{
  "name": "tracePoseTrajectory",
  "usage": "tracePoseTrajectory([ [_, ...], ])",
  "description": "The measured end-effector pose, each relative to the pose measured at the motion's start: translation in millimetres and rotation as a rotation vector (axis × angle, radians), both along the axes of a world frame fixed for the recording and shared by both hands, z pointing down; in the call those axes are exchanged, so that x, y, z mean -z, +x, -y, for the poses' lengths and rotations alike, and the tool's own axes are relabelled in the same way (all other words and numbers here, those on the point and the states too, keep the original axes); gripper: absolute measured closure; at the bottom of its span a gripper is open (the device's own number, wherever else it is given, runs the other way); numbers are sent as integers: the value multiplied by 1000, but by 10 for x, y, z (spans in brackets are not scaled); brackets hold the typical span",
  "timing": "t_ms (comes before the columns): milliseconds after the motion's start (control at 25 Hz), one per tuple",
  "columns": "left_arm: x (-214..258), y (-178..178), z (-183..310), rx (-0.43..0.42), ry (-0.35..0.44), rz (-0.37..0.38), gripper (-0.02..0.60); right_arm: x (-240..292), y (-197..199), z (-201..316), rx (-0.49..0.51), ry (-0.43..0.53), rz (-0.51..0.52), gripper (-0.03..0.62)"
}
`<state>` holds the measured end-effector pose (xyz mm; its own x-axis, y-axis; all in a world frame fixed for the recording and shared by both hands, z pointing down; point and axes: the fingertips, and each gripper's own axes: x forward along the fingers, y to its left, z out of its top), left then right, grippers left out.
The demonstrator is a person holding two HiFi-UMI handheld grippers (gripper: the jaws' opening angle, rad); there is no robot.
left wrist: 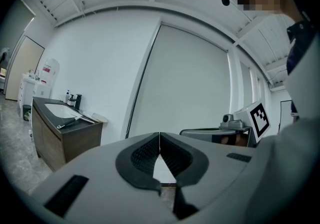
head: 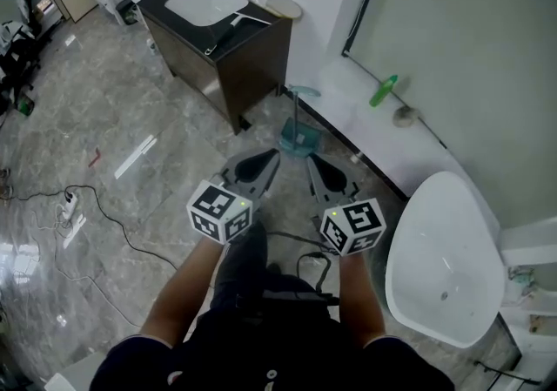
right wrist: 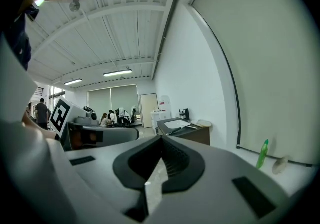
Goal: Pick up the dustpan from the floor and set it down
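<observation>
A teal dustpan [head: 298, 135] with an upright handle stands on the marble floor by the white wall ledge, just right of the dark cabinet. My left gripper [head: 274, 155] and right gripper [head: 312, 159] are held side by side a little short of it, both pointing toward it. Both are shut with nothing between their jaws. In the left gripper view the left gripper's [left wrist: 159, 135] pads meet at the tip. The right gripper [right wrist: 161, 138] looks the same in its own view. Neither gripper view shows the dustpan.
A dark vanity cabinet [head: 252, 54] with a white sink stands at the back left of the dustpan. A green bottle [head: 383, 91] lies on the white ledge. A white tub [head: 444, 267] sits at the right. Cables and a power strip [head: 70, 205] lie on the floor at the left.
</observation>
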<state>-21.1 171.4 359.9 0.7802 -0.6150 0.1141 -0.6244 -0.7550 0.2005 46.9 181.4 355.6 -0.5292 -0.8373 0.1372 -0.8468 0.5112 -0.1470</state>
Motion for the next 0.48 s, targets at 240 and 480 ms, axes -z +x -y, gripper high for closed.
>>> tracePoseTrajectory([
  [240,-184,-60,755,-25,-29,14,568,-112,-21,766,-16,-19,-20,588],
  [480,-247,-97,1507,-67,-45,43,568,-125,-81,1541,-33,-39,-44,588],
])
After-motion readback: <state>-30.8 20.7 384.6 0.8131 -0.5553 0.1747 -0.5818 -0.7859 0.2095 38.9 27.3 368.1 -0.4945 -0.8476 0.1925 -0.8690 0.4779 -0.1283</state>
